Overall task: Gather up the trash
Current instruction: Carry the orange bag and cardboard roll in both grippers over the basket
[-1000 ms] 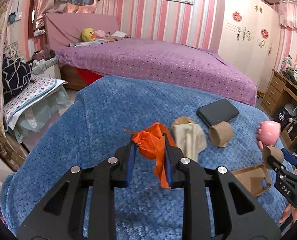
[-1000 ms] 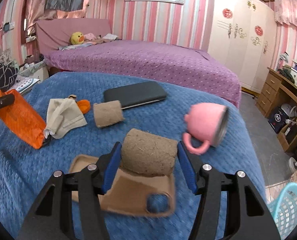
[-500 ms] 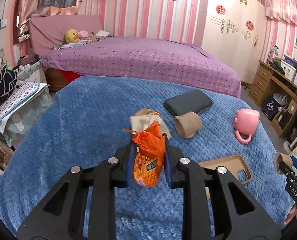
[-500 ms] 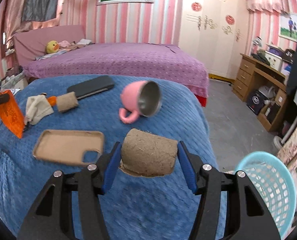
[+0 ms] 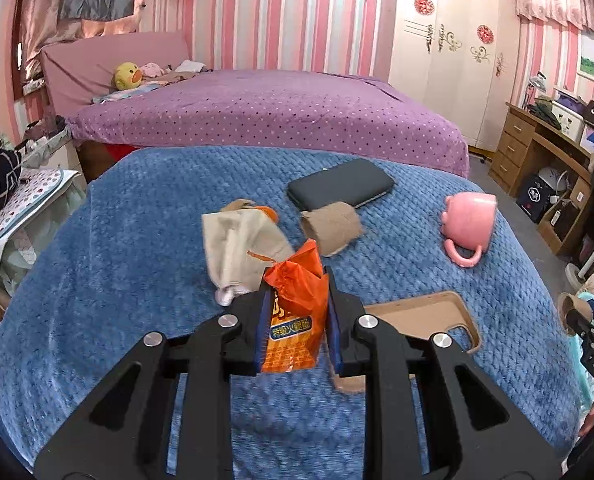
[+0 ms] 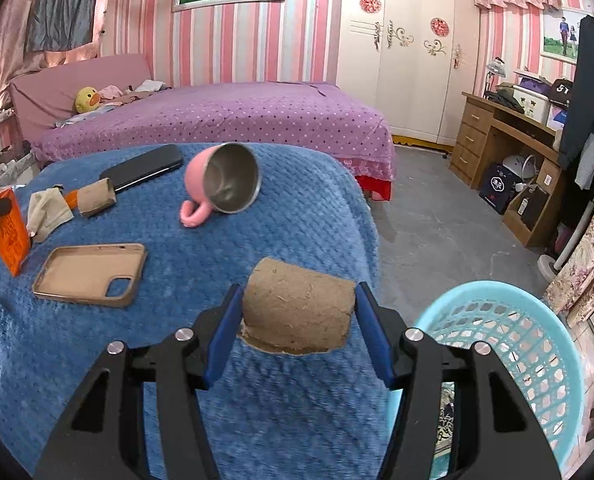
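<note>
Right gripper (image 6: 297,316) is pinching a cardboard tube (image 6: 297,312) crosswise: tube's long axis runs jaw to jaw, pads on its two ends. Left gripper (image 5: 295,324) is clamped on an orange snack wrapper (image 5: 295,320), jaws narrow, wrapper upright with its crumpled top poking out above the pads.

Key relation: the light-blue laundry-style basket (image 6: 537,360) sits on the floor off the blanket edge, at about 4 o'clock from the right gripper in the right wrist view, lower than the tube and close beside it. Right hand is clearly the nearer one; in the left wrist view that gripper and tube show only at the far 3 o'clock edge, so the wrapper has the whole blanket width left to cross.

My read: tube isn't over the basket mouth yet, it's above the blue blanket (image 6: 97,360) edge. Needs a short shift toward 4 o'clock before release.

Still lying on the blanket: second cardboard tube (image 5: 331,226), beige cloth (image 5: 241,248), phone case (image 6: 91,274), dark phone (image 5: 341,188), pink mug (image 6: 225,184) tipped on its side.
</note>
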`<action>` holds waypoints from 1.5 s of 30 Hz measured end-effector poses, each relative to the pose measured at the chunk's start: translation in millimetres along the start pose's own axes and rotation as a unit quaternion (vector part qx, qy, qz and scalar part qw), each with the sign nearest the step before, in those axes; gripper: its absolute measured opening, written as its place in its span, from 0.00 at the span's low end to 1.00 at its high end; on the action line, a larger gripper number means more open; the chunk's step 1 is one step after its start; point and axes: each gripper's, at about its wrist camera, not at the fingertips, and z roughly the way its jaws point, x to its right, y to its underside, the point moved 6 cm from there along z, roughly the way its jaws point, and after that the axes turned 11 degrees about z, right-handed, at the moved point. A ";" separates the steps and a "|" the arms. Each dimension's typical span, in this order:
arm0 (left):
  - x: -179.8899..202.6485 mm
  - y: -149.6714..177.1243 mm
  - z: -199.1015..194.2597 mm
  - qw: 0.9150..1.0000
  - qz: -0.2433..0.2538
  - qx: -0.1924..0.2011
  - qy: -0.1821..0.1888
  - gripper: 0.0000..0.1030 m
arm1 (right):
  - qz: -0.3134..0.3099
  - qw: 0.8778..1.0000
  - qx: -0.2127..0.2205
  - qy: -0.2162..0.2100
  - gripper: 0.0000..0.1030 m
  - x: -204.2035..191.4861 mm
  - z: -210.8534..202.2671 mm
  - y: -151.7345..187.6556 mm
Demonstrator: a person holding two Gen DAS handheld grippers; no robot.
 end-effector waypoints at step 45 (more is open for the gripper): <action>271.0 -26.0 -70.4 0.981 0.136 0.048 0.132 0.20 | 0.126 0.986 0.042 0.097 0.55 210.9 -50.4 -10.2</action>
